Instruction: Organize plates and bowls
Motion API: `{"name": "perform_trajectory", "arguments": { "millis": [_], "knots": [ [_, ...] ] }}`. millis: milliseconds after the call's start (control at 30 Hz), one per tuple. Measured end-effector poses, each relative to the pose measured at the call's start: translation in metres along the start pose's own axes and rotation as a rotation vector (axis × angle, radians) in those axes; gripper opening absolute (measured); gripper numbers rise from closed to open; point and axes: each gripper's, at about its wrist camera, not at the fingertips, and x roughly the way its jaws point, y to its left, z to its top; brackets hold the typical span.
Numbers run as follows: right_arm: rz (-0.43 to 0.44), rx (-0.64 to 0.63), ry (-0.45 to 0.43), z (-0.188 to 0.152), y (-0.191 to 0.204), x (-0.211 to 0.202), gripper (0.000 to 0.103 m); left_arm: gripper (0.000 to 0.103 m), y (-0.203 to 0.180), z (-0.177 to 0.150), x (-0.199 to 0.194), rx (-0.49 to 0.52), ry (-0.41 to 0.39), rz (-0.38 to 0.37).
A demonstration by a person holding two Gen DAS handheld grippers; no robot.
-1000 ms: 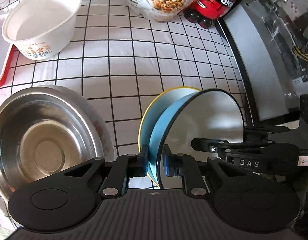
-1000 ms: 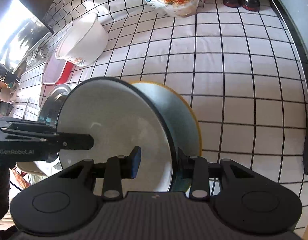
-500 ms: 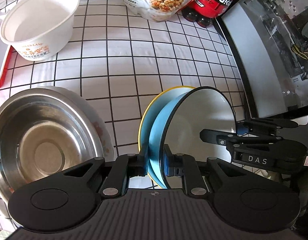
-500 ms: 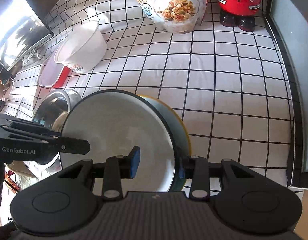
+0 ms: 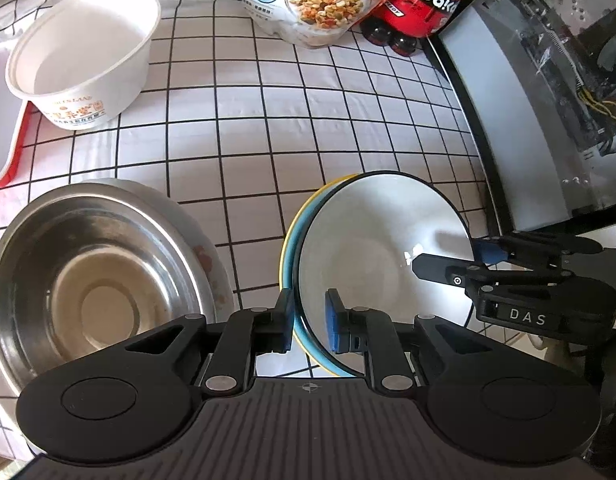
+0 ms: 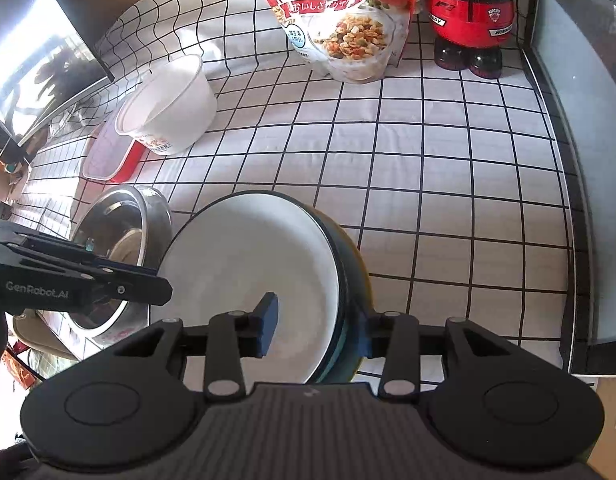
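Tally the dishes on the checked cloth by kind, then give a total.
Steel bowl: 1
White paper bowl: 1
Blue bowl with white inside: 1
Yellow-rimmed bowl nested under the blue one: 1
Red-edged tray, partly out of view: 1
Total: 5

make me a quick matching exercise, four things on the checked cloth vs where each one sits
Things:
1. blue bowl with white inside
2. round steel bowl
3. white paper tub
4. red waka bottle

Places:
a. back edge, beside the cereal bag
b. nested in a yellow-rimmed bowl, between the gripper fingers
c. partly on a red-edged tray
d. on a patterned plate

Pairs: 1-b, 2-d, 3-c, 4-a
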Motion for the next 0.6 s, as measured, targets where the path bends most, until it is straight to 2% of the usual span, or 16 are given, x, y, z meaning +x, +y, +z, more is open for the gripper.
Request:
{"name": "perform_trajectory", "arguments": {
  "millis": [100,167,233,400,433,467,533,600],
  "knots": [
    [-0.021,-0.04,-0.03,0.001,0.004,-0.007,0.044,0.018,0.008,0.002,-0.009,-0.032,-0.01,-0.061],
    [-0.061,-0.094,-0.078,0.005,0.01,-0.016,0.052,0.019,0.019,0.005,-0.018,-0.075,-0.041,-0.142],
    [-0.097,-0.144,-0.137,0.01,0.016,-0.025,0.064,0.019,0.036,0.01,-0.029,-0.125,-0.103,-0.216],
    [-0.108,-0.213,-0.238,0.03,0.032,-0.031,0.066,0.019,0.096,0.021,-0.061,-0.317,-0.268,-0.352],
    [-0.105,-0.215,-0.27,0.035,0.036,-0.031,0.069,0.02,0.109,0.023,-0.07,-0.34,-0.323,-0.345],
    [-0.106,-0.213,-0.308,0.04,0.041,-0.032,0.071,0.02,0.121,0.026,-0.078,-0.351,-0.373,-0.298],
    [-0.115,-0.19,-0.379,0.052,0.049,-0.033,0.078,0.02,0.145,0.037,-0.09,-0.382,-0.438,-0.141],
    [-0.078,-0.158,-0.352,0.072,0.057,-0.029,0.078,0.02,0.168,0.047,-0.094,-0.414,-0.479,-0.049]
  ]
}}
